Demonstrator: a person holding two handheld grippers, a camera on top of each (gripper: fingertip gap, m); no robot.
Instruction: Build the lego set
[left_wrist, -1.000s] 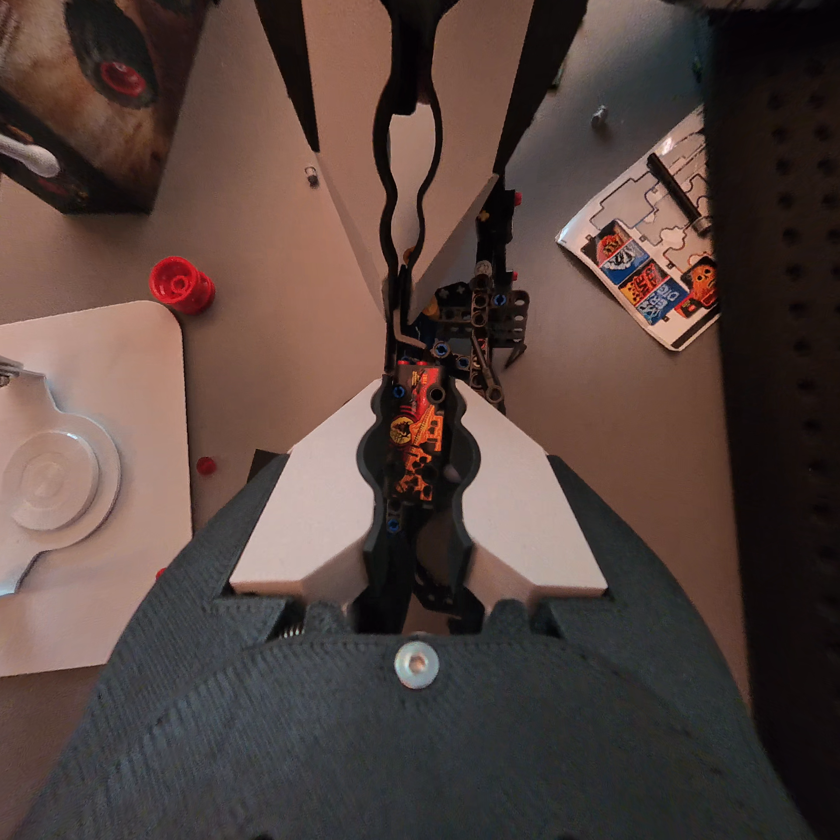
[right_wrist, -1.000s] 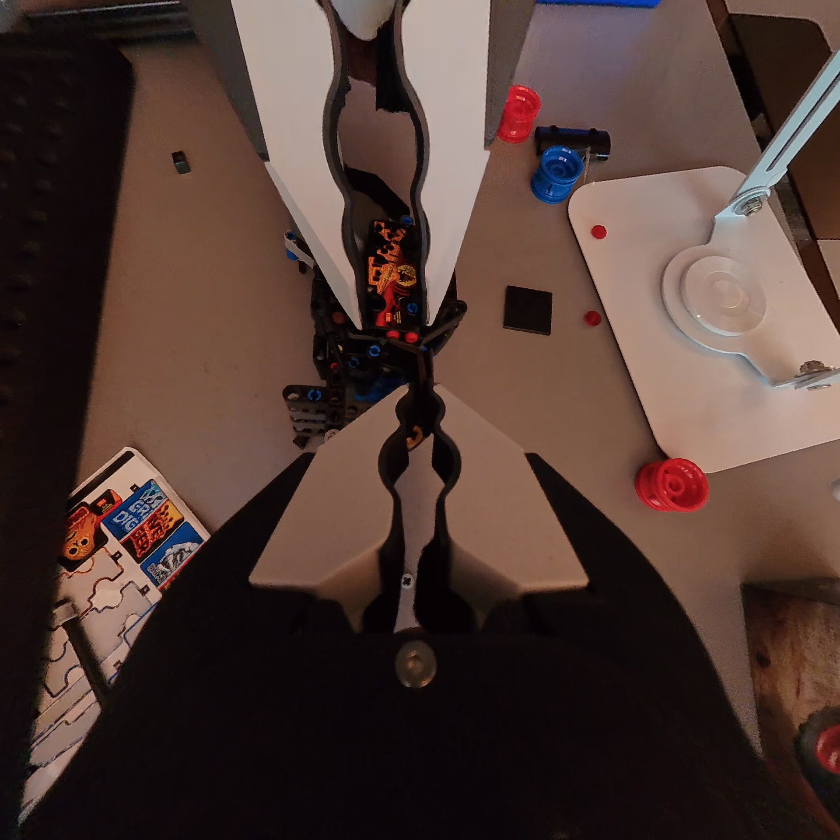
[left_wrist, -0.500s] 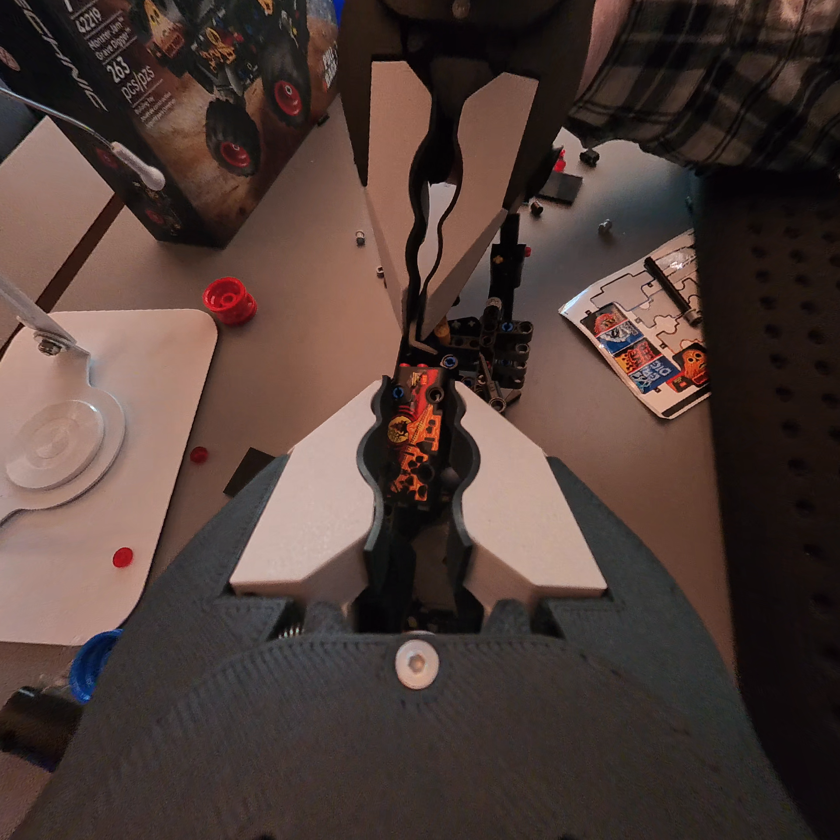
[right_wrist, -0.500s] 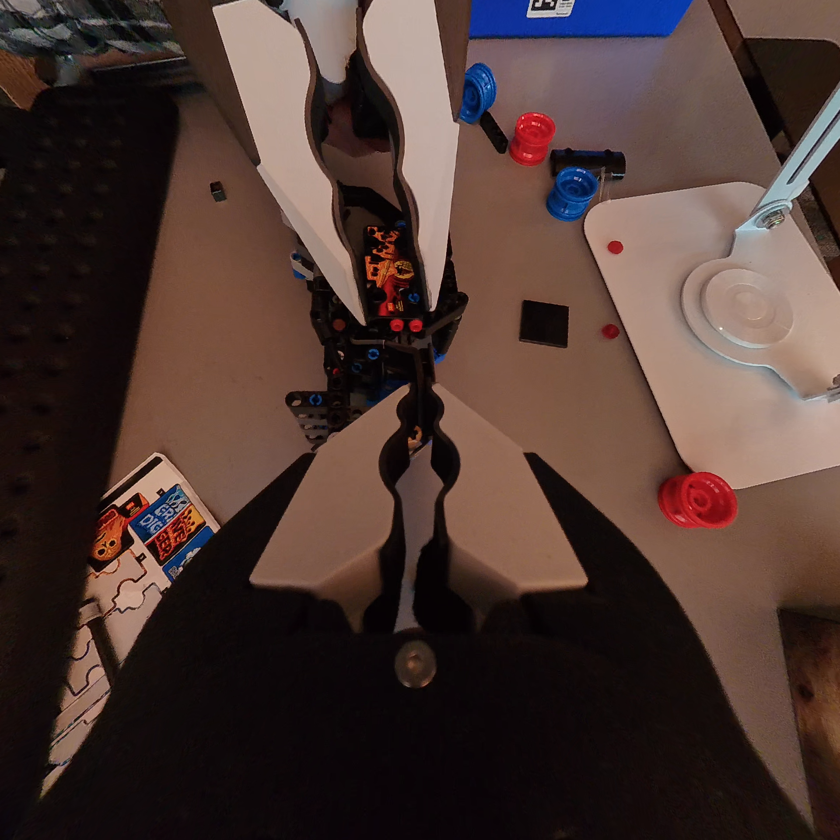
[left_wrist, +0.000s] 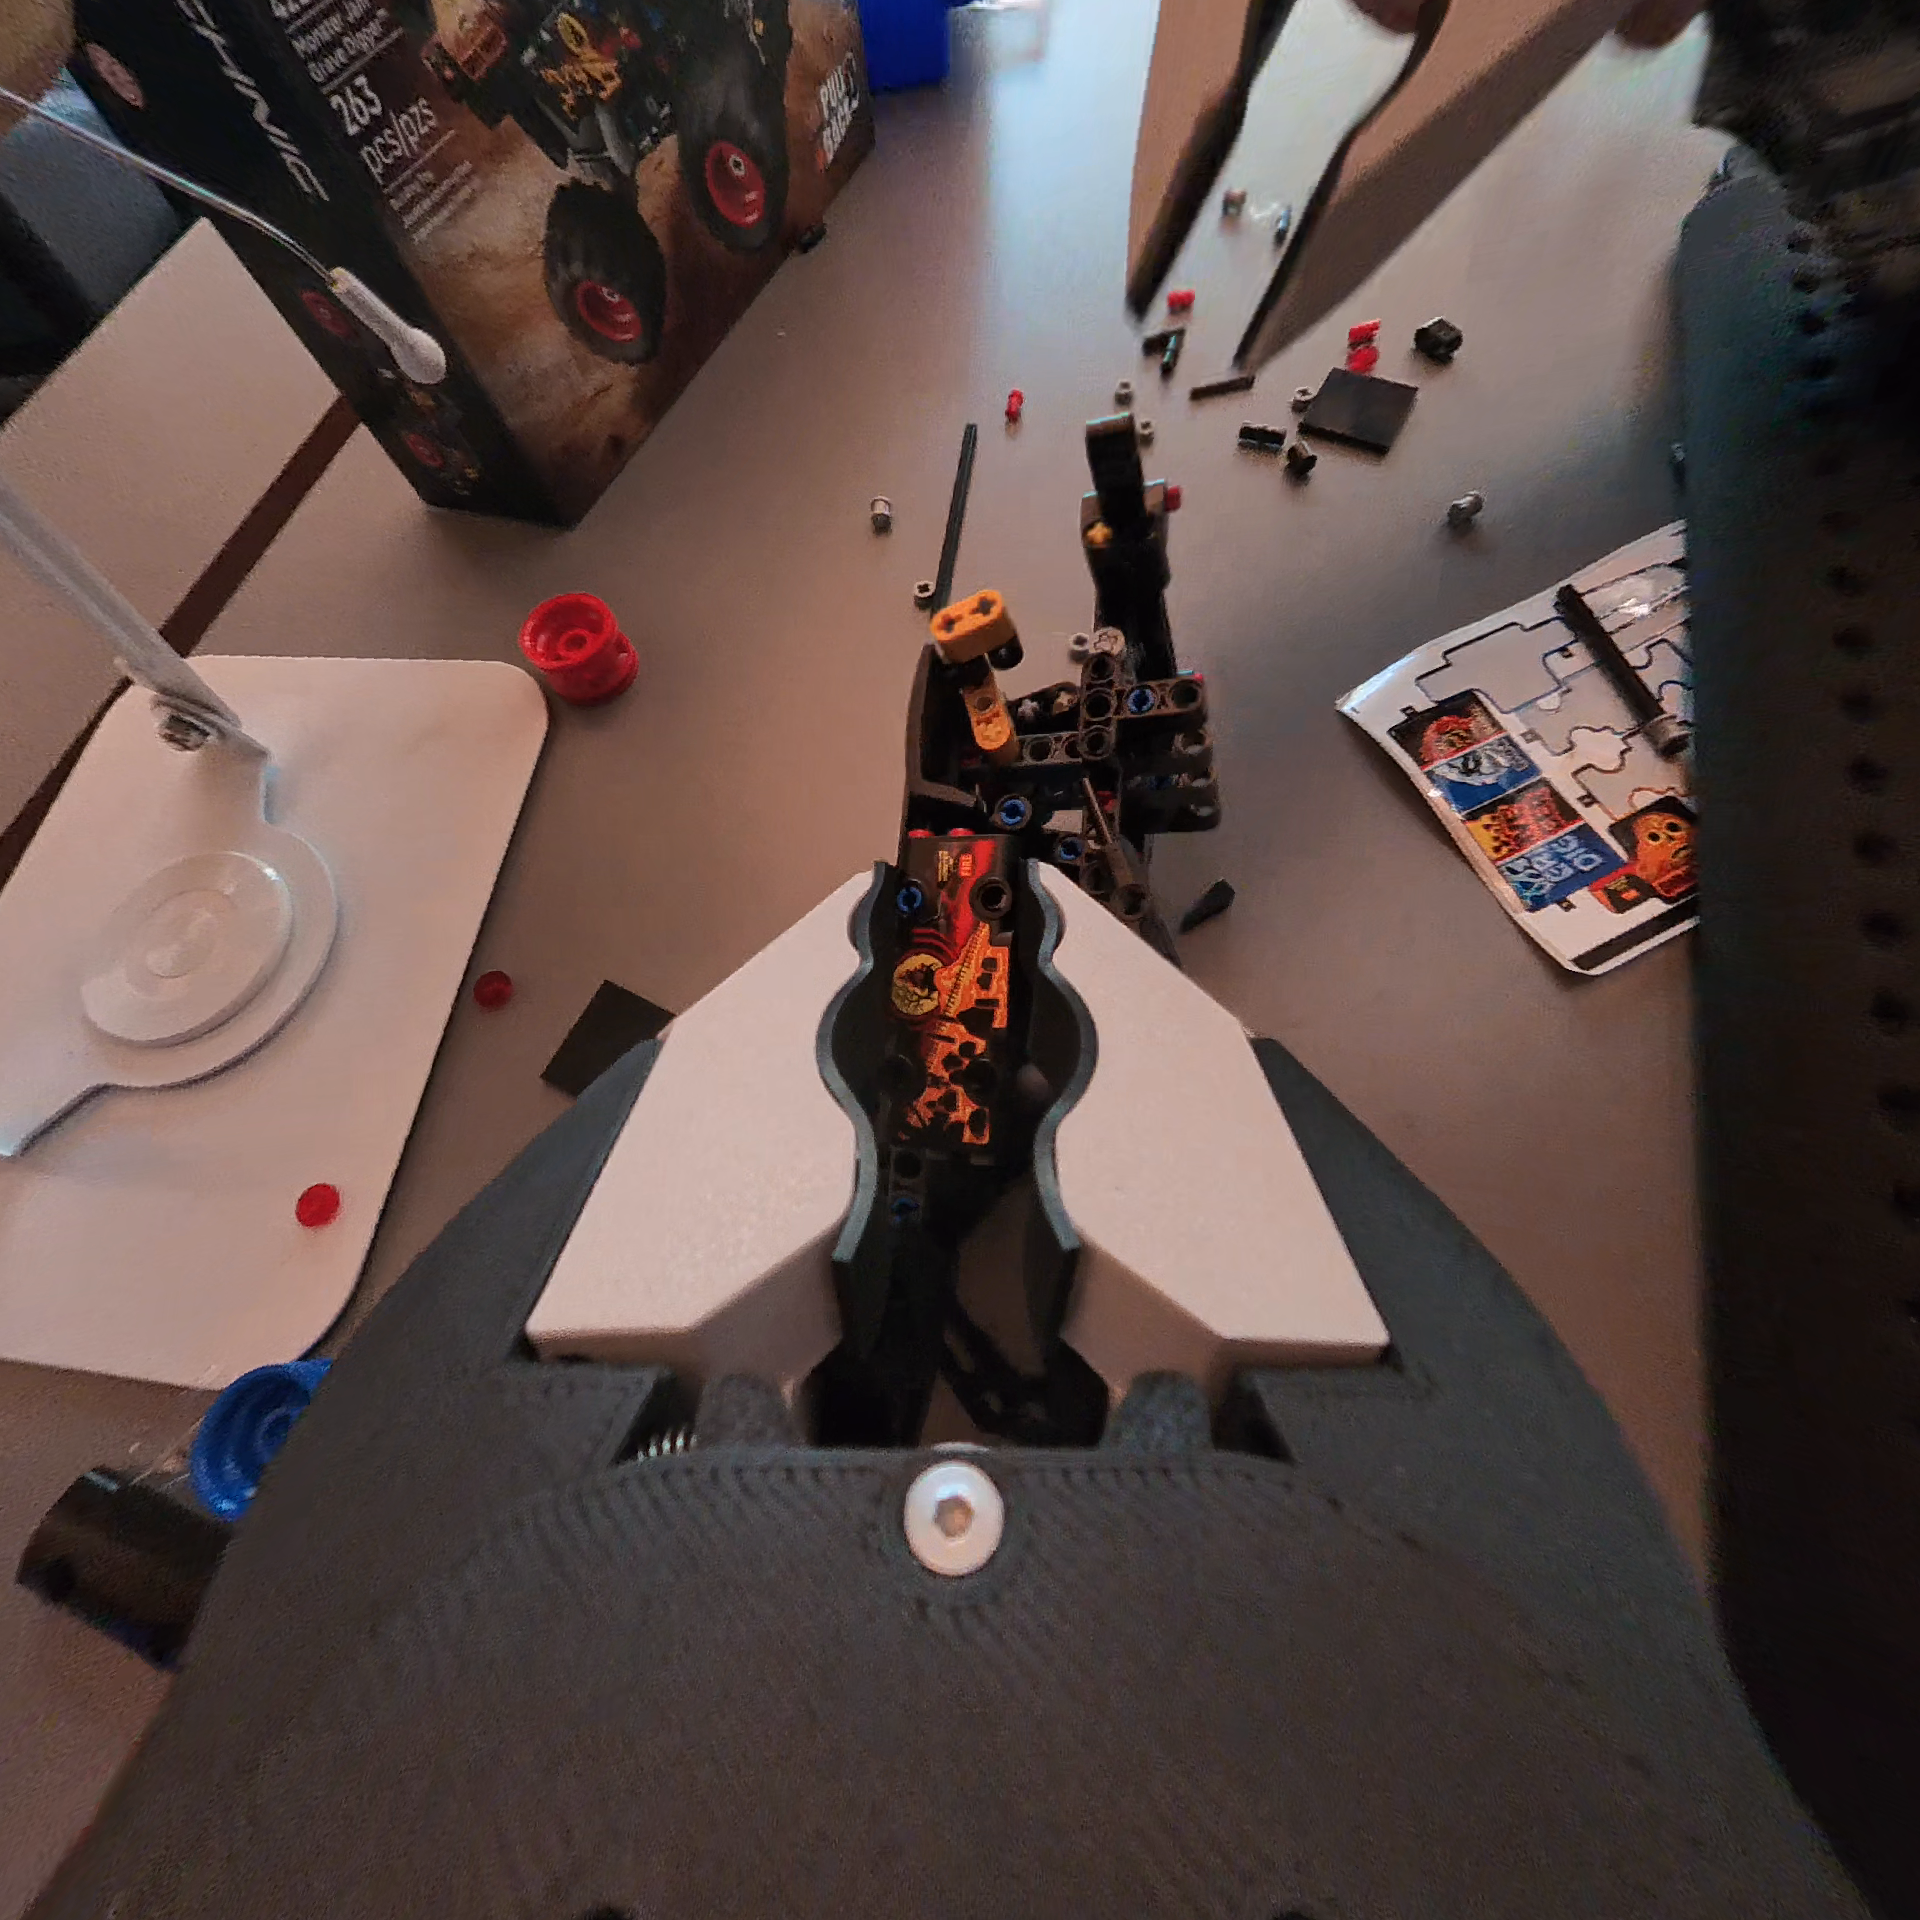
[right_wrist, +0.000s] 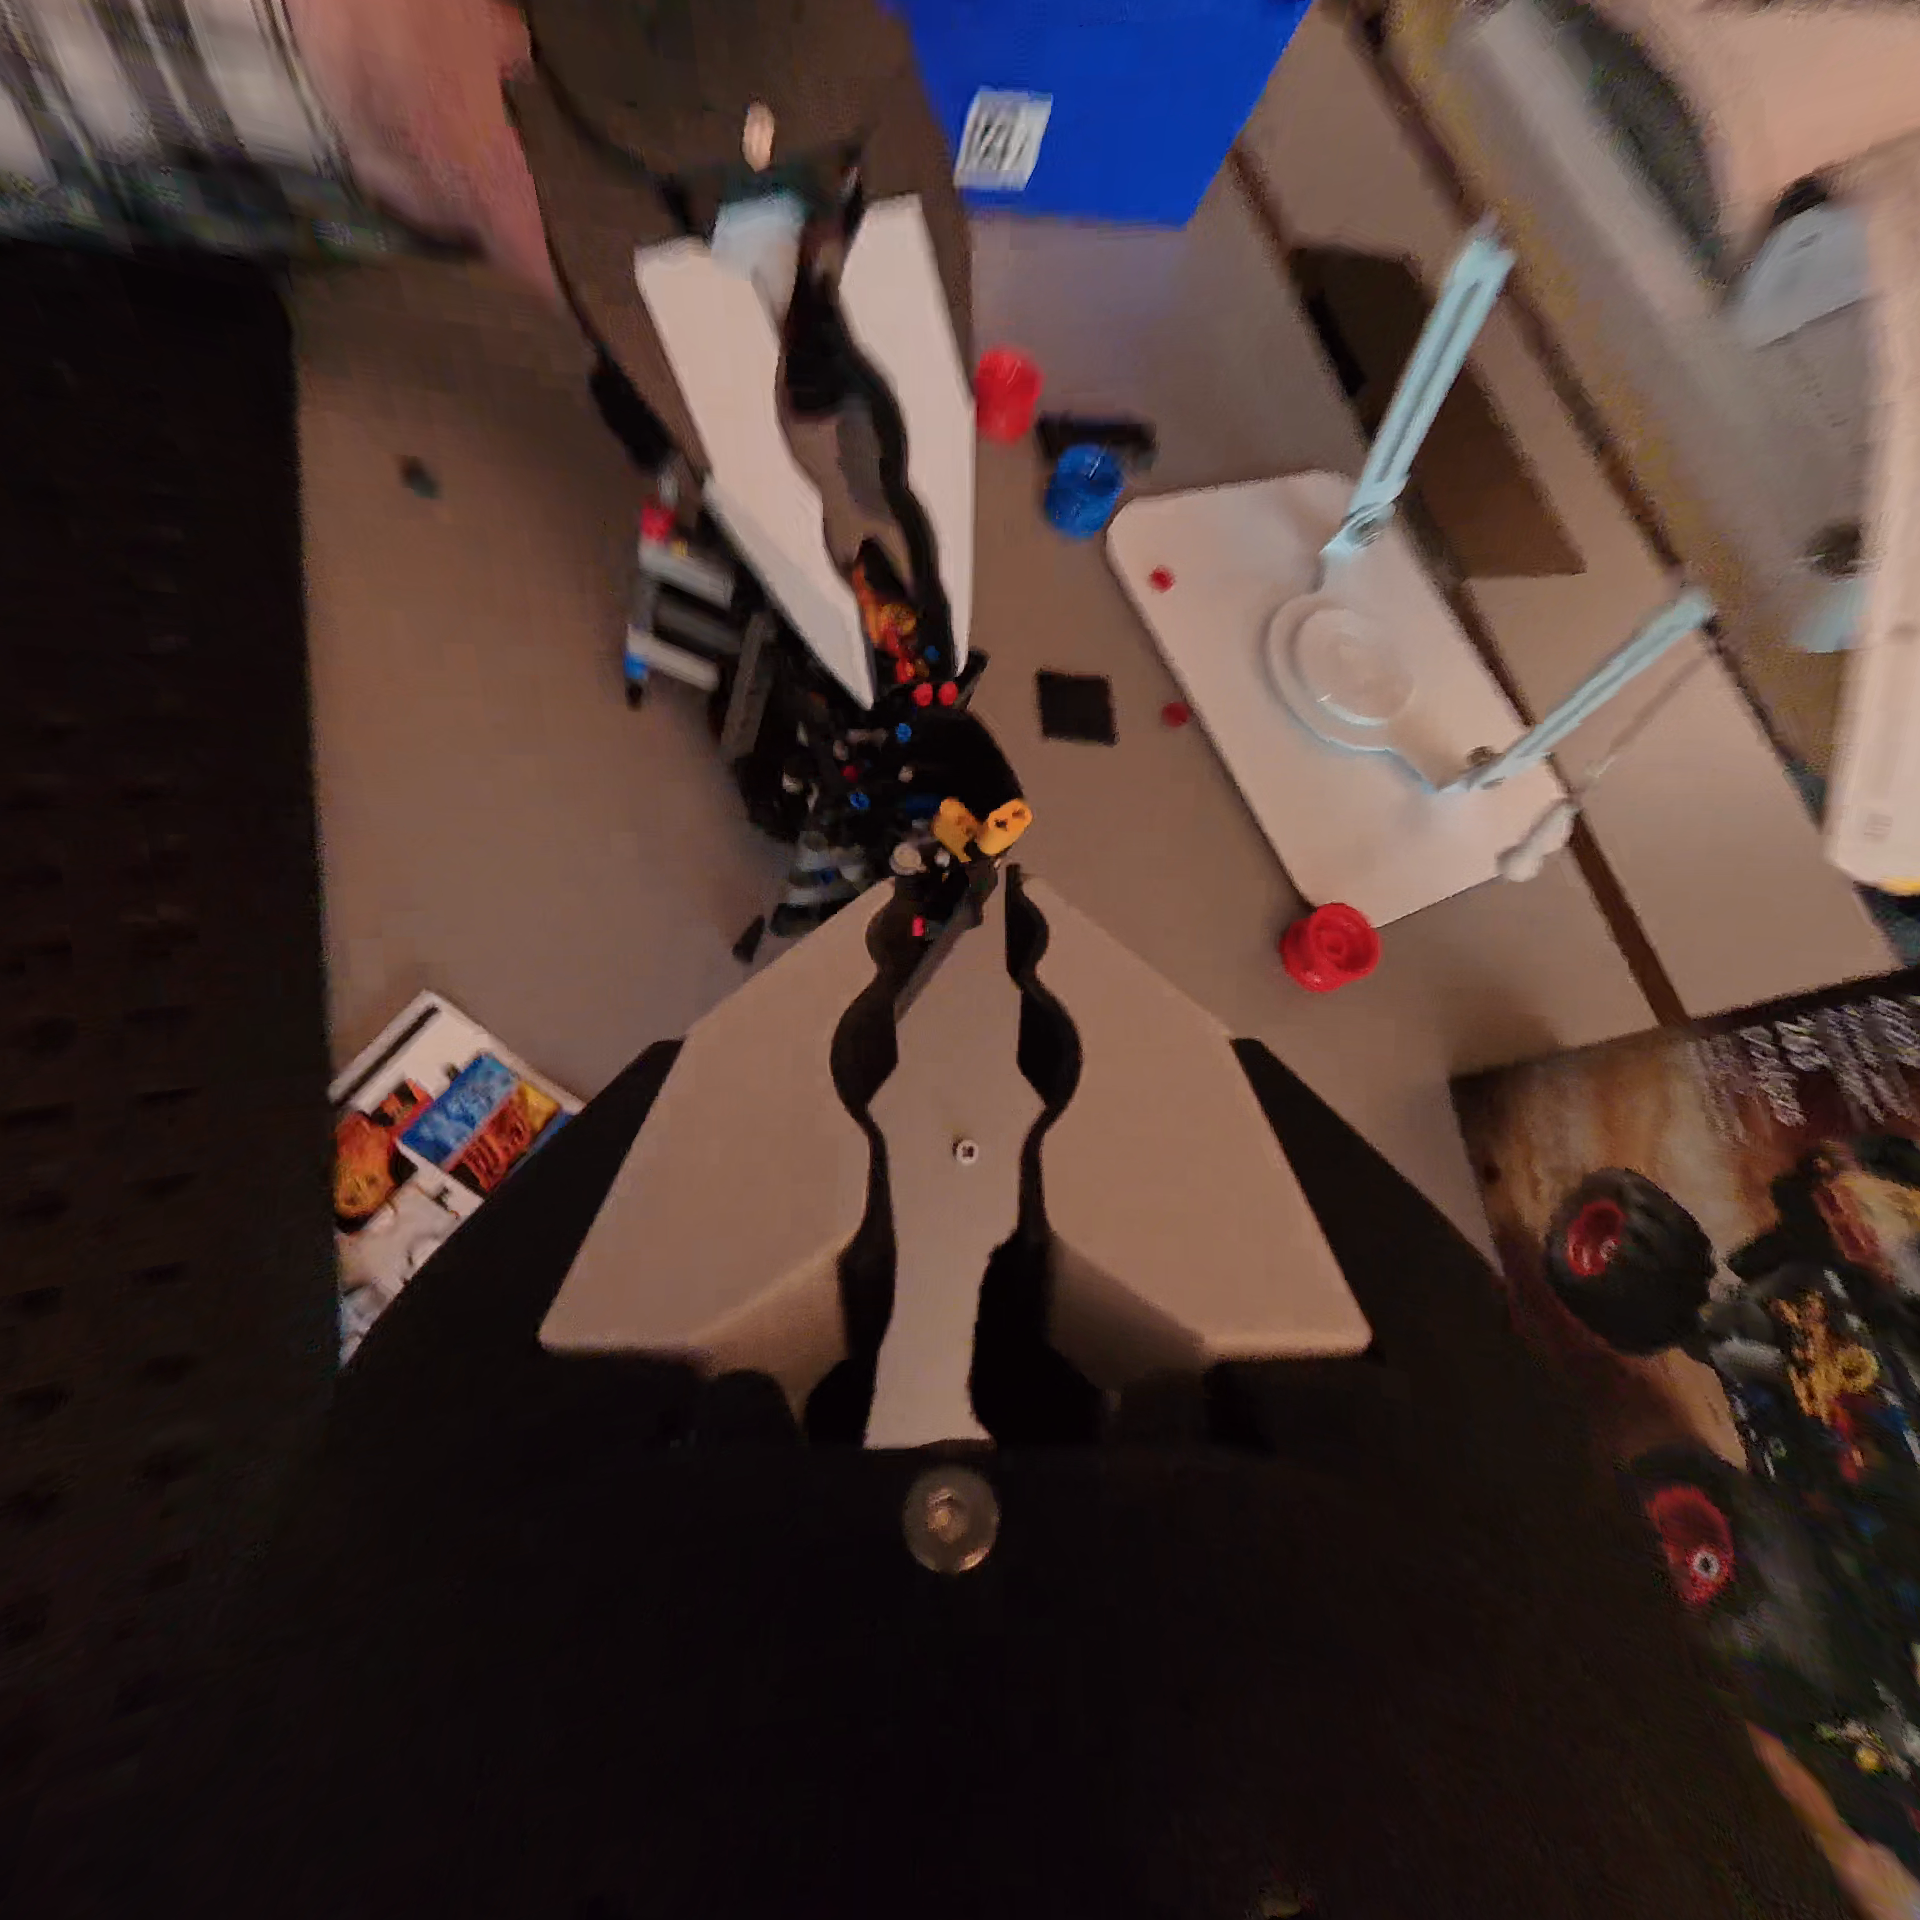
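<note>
My left gripper is shut on the lego model, a black beam frame with an orange and red stickered panel. The frame's far end reaches forward over the grey table. An orange connector stands at the model's front. My right gripper shows at the top, open and apart from the model. In the blurred right wrist view, the right gripper is open and empty, just short of the model and its orange connector. The left gripper holds the model from the far side.
The set's box stands back left. A white lamp base, a red wheel hub, a blue hub and a black tile lie left. A sticker sheet and black perforated mat lie right. Small loose parts lie beyond.
My right gripper has let go of the model's thin black front piece, opened and pulled back. My left gripper keeps its hold. The orange connector now shows.
</note>
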